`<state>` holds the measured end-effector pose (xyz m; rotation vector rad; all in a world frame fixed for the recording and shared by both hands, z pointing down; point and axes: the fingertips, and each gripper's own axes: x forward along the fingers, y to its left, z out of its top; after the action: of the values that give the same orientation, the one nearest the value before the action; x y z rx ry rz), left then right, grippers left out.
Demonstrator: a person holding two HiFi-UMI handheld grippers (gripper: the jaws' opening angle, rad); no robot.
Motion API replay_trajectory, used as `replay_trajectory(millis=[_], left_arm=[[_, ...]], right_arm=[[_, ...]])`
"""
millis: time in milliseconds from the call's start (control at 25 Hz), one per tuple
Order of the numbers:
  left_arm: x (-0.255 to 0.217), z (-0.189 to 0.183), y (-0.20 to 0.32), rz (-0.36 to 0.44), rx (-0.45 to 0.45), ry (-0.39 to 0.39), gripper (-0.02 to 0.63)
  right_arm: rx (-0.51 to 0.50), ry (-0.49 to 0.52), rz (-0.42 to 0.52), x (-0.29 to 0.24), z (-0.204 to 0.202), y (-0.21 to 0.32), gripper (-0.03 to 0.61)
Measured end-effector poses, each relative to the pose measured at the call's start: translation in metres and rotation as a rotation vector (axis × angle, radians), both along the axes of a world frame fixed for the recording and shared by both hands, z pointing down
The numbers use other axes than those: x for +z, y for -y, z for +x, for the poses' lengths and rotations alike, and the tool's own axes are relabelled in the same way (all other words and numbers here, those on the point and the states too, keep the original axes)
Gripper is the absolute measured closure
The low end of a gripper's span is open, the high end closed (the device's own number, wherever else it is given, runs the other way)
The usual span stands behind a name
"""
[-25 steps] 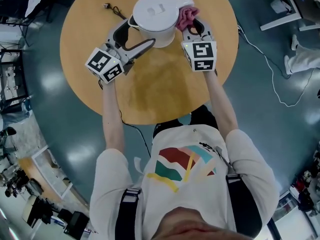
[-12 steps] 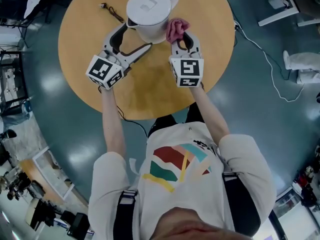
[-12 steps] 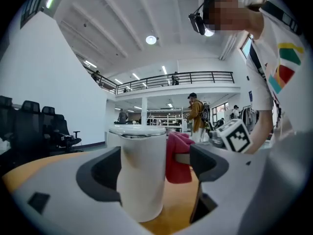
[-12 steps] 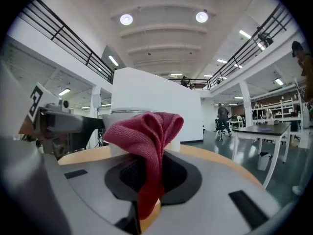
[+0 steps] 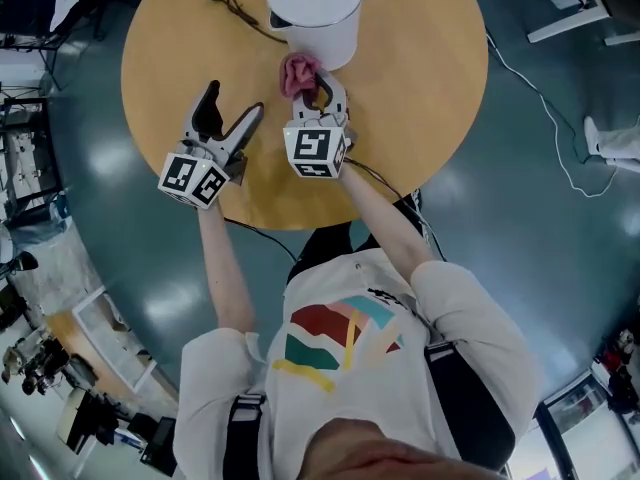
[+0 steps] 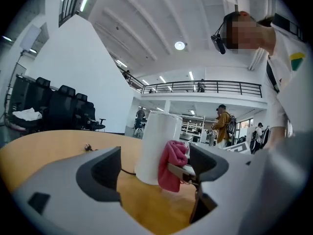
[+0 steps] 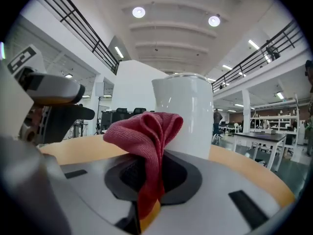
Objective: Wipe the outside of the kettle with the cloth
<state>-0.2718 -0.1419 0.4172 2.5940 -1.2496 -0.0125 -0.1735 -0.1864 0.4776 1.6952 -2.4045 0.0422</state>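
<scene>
On the round wooden table [image 5: 420, 118] we see the white kettle [image 5: 315, 8] standing upright near the far edge. Our left gripper [image 5: 232, 106] hangs spread and empty, well short of the kettle. Our right gripper [image 5: 318, 86] pinches the pink cloth [image 5: 298, 71] just beside the kettle's near wall.

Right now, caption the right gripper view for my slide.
Right hand-held gripper pinches the pink cloth before the white kettle on the wooden table.

Bright ceiling lights, sharp focus, fisheye-bent edges.
</scene>
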Motion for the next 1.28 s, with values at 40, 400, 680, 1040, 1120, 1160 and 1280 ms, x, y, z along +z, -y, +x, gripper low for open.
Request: replay_trajectory(millis=[40,400,680,1040,1120,1160,1280], left_arm=[[0.006,-0.003,-0.002,-0.013,-0.003,0.006,0.132],[0.046,-0.015,-0.003,-0.081,-0.042,0.058,0.132],[0.059,0.011,-0.006,-0.100,-0.045,0.042,0.132],[0.061,0.075,0.000,-0.111,-0.079,0.006,0.132],[0.065,0.083,0.001,-0.124,-0.102,0.006,0.132],[0.067,0.085,0.003,-0.129,-0.116,0.004,0.132],[0.071,0.092,0.008,-0.135,-0.160,-0.001,0.132]], right_arm=[[0.007,-0.013,-0.003,0.004,-0.005,0.003,0.531],[0.021,-0.079,-0.008,0.044,-0.018,0.029,0.531],[-0.039,-0.059,-0.018,0.045,0.002,0.019,0.531],[-0.149,0.037,-0.035,0.026,0.071,0.020,0.532],[-0.170,0.024,-0.026,0.026,0.086,0.026,0.531],[-0.173,0.021,-0.025,0.026,0.093,0.031,0.531],[-0.188,0.037,-0.036,0.028,0.112,0.047,0.532]])
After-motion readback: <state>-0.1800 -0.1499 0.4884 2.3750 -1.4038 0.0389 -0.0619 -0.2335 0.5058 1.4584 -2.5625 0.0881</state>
